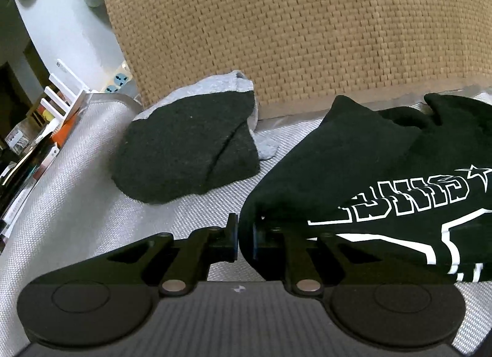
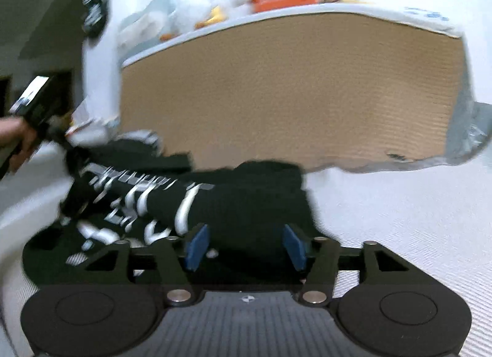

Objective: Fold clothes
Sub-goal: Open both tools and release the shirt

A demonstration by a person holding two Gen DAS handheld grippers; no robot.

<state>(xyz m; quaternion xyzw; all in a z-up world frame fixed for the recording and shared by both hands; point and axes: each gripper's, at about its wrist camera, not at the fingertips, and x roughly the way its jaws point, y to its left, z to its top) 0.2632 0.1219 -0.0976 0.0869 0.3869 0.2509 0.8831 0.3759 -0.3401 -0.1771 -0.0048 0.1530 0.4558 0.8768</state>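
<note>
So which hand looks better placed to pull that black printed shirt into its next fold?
Probably the left. The left gripper is shut on the edge of the black printed shirt, while the right gripper stands open, its pads apart over the cloth and gripping nothing.

Both wrist cameras sit just behind their jaws, low and close over the white woven surface (image 1: 92,172), facing the tan woven panel (image 1: 307,34); the left view tilts downward, the right looks nearly level, and both share the black printed garment (image 2: 215,203).
</note>
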